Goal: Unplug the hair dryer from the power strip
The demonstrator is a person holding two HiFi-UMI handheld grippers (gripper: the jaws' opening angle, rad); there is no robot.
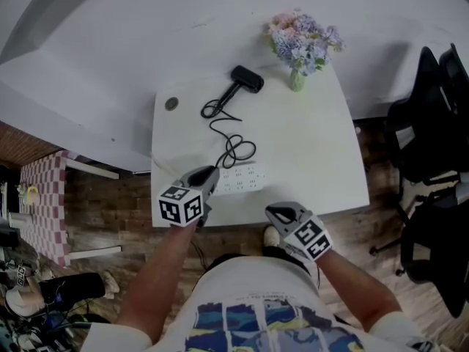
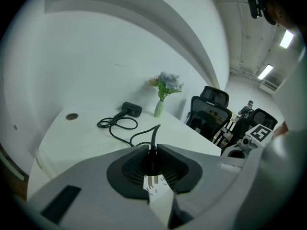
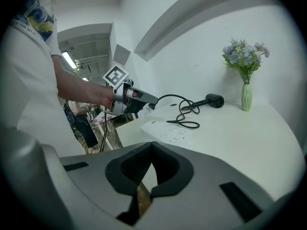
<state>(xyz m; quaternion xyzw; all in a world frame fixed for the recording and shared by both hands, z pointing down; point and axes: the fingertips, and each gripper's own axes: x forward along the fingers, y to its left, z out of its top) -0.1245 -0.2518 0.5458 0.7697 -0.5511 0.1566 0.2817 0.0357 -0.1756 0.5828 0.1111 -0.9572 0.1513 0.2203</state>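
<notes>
The hair dryer's plug (image 2: 151,164) is sitting between the jaws of the left hand-held gripper (image 2: 152,150), which is clamping tight on it. Its two metal prongs are showing bare, out of the sockets, just over the left end of the white power strip (image 1: 242,180). The strip is lying flat on the white desk (image 1: 315,160), near the edge where the person is standing.

From the plug the black cable (image 1: 233,147) is running away from the power strip in several loose loops. It is ending at the black hair dryer (image 1: 245,79), which is lying on its side well behind the strip, toward the wall.

The right hand-held gripper (image 1: 272,211) is hovering near the right end of the power strip, on the person's side of the desk edge. Its jaws are standing together and are holding nothing.

Behind the power strip and to the right of the dryer, a pale green vase with flowers (image 1: 302,42) is standing upright. Black office chairs (image 1: 432,116) are standing well to the right of the strip, on the wooden floor (image 1: 124,211).
</notes>
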